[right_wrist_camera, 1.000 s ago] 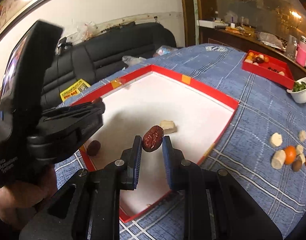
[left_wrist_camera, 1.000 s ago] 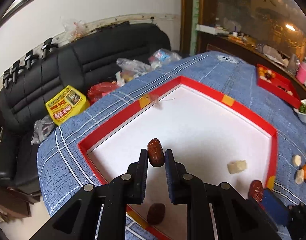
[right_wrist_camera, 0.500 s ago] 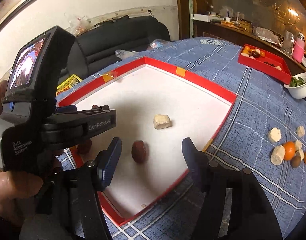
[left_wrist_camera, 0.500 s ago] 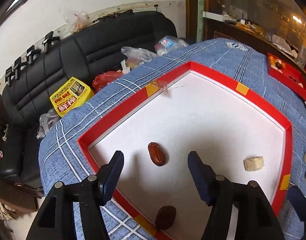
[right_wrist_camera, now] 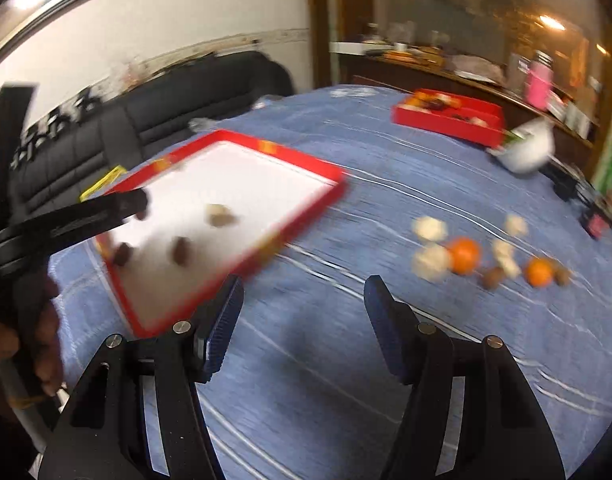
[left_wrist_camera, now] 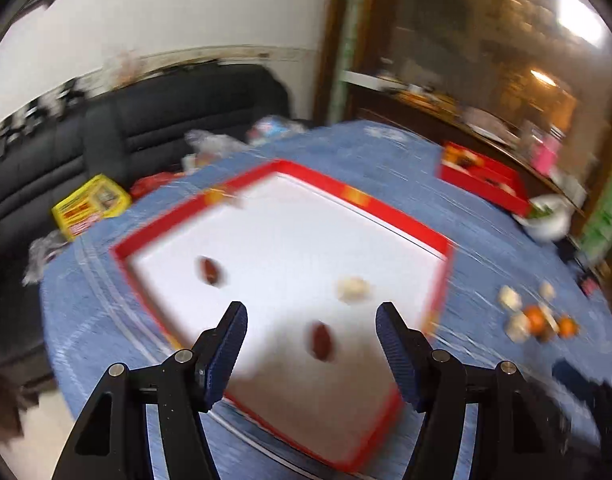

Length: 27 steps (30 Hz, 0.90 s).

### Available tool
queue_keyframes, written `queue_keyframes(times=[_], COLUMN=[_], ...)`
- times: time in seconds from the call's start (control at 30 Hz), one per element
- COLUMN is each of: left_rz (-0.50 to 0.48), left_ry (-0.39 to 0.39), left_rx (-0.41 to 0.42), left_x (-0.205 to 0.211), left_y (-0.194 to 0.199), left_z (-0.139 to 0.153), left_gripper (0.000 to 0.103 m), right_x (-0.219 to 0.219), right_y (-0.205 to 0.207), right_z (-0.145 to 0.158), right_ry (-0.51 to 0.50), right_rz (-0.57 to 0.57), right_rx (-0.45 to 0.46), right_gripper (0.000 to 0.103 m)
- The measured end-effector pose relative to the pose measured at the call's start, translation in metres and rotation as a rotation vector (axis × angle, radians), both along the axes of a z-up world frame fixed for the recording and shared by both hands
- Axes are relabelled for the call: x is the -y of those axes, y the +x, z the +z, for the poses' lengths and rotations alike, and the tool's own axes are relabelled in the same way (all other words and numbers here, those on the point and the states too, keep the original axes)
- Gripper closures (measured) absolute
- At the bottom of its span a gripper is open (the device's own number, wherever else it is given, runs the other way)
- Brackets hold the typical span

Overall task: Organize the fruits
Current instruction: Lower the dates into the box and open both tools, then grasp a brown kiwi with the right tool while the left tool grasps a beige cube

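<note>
A red-rimmed white tray [left_wrist_camera: 393, 216] [right_wrist_camera: 306, 160] lies on the blue cloth. In it lie dark red dates [left_wrist_camera: 210, 271] [left_wrist_camera: 321, 341] [right_wrist_camera: 180, 250] [right_wrist_camera: 122, 253] and a pale chunk [left_wrist_camera: 353, 289] [right_wrist_camera: 220, 214]. My left gripper [left_wrist_camera: 310, 322] is open and empty above the tray's near side. My right gripper [right_wrist_camera: 302, 294] is open and empty over bare cloth right of the tray. Loose fruit lies on the cloth: two oranges [right_wrist_camera: 463, 255] [right_wrist_camera: 539, 271], pale chunks [right_wrist_camera: 429, 227] and brown pieces [right_wrist_camera: 491, 278]; the pile also shows in the left wrist view [left_wrist_camera: 535, 318]. Both views are motion-blurred.
A smaller red tray [right_wrist_camera: 445, 118] [left_wrist_camera: 483, 178] with fruit stands at the far right, a white bowl [right_wrist_camera: 525, 152] [left_wrist_camera: 545, 220] beside it. A black sofa [left_wrist_camera: 126, 136] with a yellow pack [left_wrist_camera: 90, 206] lies beyond the table's far edge. The left gripper's body [right_wrist_camera: 66, 220] shows at the right view's left.
Both grippers opened and dropped their dates into the tray. Both have since pulled back and swung right; the right one now sits over the cloth towards the loose fruit.
</note>
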<state>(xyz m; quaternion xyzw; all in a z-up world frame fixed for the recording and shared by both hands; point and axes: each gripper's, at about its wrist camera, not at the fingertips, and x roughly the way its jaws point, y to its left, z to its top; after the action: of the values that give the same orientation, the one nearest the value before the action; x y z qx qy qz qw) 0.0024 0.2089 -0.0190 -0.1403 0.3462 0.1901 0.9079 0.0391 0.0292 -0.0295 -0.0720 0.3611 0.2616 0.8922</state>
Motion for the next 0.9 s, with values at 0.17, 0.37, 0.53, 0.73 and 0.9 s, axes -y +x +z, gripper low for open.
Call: queue_keyframes(times=[0.17, 0.37, 0.53, 0.73, 0.9], left_rz=[-0.193, -0.369, -0.446, -0.499, -0.520], left_ry=[0.038, 0.074, 0.060, 0.052, 0.024], left_rx=[-0.035, -0.084, -0.089, -0.102, -0.114], left_x=[0.060, 0.117, 0.139, 0.152, 0.155], left_y=[0.015, 0.049, 0.076, 0.113, 0.131], left_z=[-0.011, -0.022, -0.024, -0.034, -0.042], left_gripper=[0.038, 0.038, 0.038, 0.038, 0.039], right_x=[0.079, 0.116, 0.103, 0.103, 0.104], right_y=[0.024, 0.056, 0.081, 0.109, 0.125], right_z=[-0.020, -0.033, -0.033, -0.039, -0.048], right_ry=[-0.009, 0.014, -0.029, -0.031, -0.049], right_rz=[-0.179, -0.266, -0.250, -0.275, -0.263], right_rx=[-0.071, -0.141, -0.124, -0.141, -0.164], right_gripper=[0.040, 0.040, 0.046, 0.056, 0.079])
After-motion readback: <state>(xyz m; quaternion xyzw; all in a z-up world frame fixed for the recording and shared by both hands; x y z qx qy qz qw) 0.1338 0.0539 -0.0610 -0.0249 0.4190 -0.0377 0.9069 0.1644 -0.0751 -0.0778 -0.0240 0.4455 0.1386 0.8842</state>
